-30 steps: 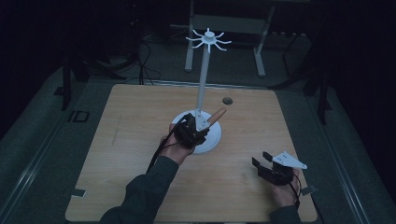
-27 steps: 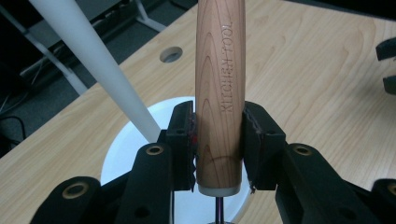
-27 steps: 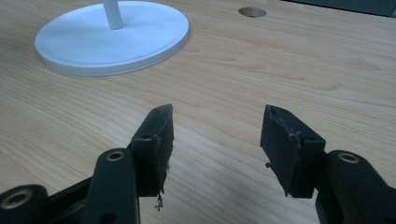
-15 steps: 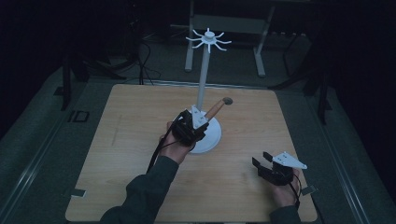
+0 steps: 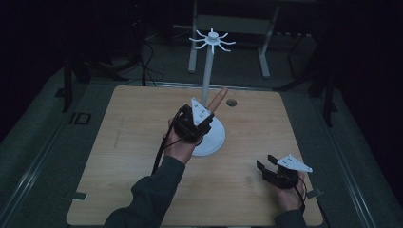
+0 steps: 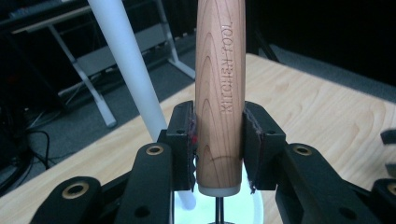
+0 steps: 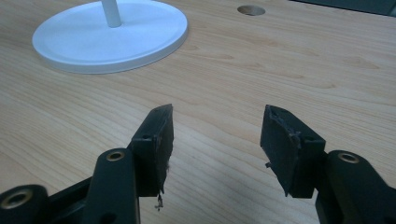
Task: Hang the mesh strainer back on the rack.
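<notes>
So the left gripper (image 5: 199, 124) has its jaws clamped on the lower end of a wooden handle (image 6: 219, 93) engraved "KITCHEN TOOL", both pads pressed flat against its sides. Its long axis runs along the jaws; seen from above, the handle (image 5: 216, 99) tilts up and away toward the worktop's (image 5: 119, 156) far edge, right beside the white stand's (image 5: 207, 80) pole, above its round base (image 5: 215, 140) near mid-worktop. The working end is hidden. The right gripper (image 7: 215, 140) sits near the near right corner, jaws spread wide over bare wood, gripping nothing.
</notes>
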The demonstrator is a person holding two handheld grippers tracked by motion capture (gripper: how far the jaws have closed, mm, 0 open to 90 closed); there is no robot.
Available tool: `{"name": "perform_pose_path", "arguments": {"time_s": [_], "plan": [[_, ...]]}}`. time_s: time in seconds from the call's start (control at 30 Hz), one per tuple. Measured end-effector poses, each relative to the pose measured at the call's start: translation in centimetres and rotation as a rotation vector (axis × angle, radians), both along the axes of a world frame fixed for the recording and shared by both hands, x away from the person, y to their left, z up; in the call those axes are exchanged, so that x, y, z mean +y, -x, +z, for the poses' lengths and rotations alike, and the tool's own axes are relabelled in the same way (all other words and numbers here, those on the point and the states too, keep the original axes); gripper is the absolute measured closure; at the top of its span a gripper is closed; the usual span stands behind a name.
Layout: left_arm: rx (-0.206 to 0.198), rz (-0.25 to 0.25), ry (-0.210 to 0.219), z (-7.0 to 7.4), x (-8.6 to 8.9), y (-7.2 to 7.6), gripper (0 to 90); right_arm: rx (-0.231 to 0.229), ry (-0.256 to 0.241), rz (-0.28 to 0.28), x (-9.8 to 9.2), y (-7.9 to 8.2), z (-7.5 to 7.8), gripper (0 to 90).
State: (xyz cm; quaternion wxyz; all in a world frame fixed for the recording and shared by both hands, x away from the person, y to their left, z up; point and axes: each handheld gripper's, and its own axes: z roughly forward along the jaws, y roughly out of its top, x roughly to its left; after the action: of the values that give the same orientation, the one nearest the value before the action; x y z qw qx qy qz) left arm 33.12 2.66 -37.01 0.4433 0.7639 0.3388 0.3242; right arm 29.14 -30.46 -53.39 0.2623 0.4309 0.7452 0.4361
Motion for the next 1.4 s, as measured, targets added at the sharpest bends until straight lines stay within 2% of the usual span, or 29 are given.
{"name": "perform_pose_path", "arguments": {"time_s": [0.23, 0.47, 0.73, 0.93, 1.03, 1.27, 1.4], "plan": [[-0.052, 0.028, 0.041, 1.8, 0.0, 0.1, 67.3, 0.001, -0.001, -0.005, -0.1, 0.1, 0.0, 43.7], [-0.116, 0.047, 0.059, 3.2, -0.3, 0.4, 67.3, 0.003, 0.002, -0.001, 0.0, 0.1, 0.0, 43.7], [-0.157, 0.079, 0.085, 3.8, -0.4, 0.5, 67.3, 0.003, -0.001, -0.003, -0.1, 0.1, -0.1, 43.7], [-0.209, 0.11, 0.103, 3.9, -0.4, 0.8, 67.3, 0.006, 0.009, 0.0, 0.0, 0.1, -0.1, 43.7], [-0.233, 0.129, 0.129, 4.1, -0.1, 0.9, 67.3, 0.008, 0.011, 0.0, 0.0, 0.1, -0.2, 43.7], [-0.264, 0.157, 0.171, 4.6, 0.6, 1.2, 67.3, 0.011, 0.011, -0.003, 0.0, 0.1, -0.2, 43.7], [-0.277, 0.169, 0.18, 4.7, 0.7, 1.2, 67.3, 0.01, 0.011, -0.003, 0.0, 0.1, -0.2, 43.7]]}}
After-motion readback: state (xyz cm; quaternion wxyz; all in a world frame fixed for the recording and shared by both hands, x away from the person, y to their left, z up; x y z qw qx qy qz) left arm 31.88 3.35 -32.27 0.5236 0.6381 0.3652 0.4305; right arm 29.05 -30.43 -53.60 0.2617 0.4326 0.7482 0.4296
